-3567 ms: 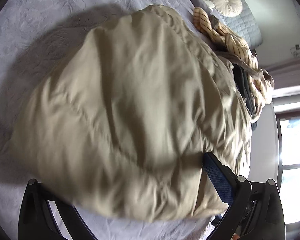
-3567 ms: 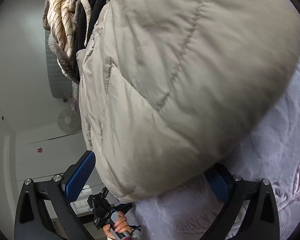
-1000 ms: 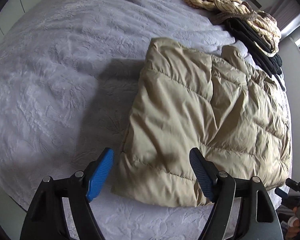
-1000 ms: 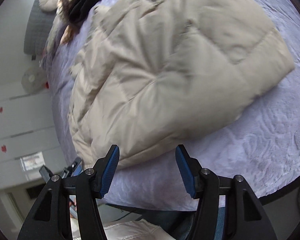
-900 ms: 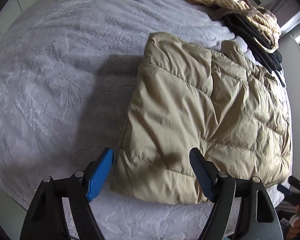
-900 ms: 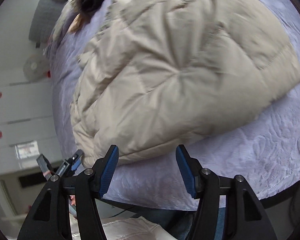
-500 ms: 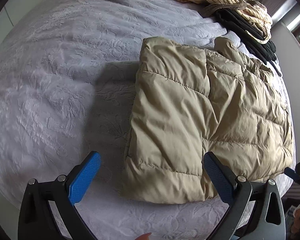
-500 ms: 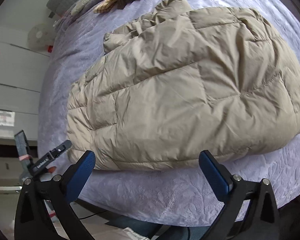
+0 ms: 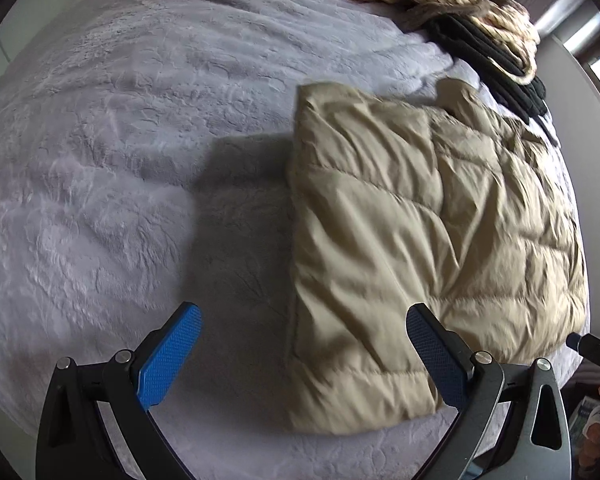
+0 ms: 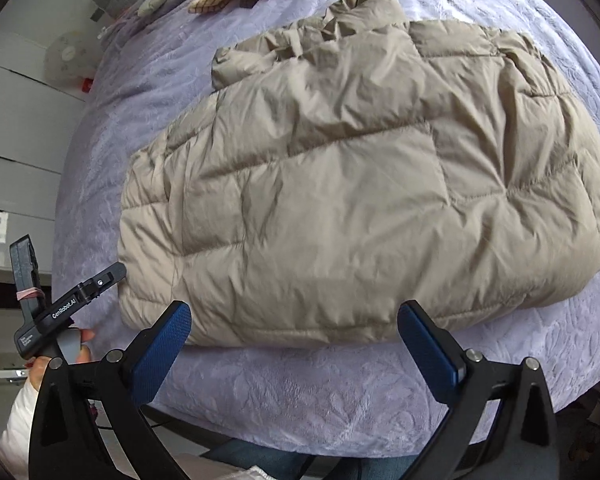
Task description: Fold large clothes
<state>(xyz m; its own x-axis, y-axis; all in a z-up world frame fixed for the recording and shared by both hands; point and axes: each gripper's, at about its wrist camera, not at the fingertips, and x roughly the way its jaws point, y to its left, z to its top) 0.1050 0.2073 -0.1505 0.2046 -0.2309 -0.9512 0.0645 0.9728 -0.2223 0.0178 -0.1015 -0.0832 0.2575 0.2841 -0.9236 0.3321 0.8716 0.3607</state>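
Beige puffer jacket now lies folded on bed — both grippers released it, jaws wide apart, empty; fold looks finished.

Quilted, faintly shiny cloth jacket; plush embossed bedspread.

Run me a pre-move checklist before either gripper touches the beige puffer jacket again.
1. Left gripper jaws open, empty: ok.
2. Right gripper jaws open, empty: ok.
3. Beige puffer jacket lying folded on the bedspread: ok.
4. Folded edges even: not ok, one corner pokes out at the far end.
5. Jacket apart from the pile of other clothes: cannot tell, they lie close.
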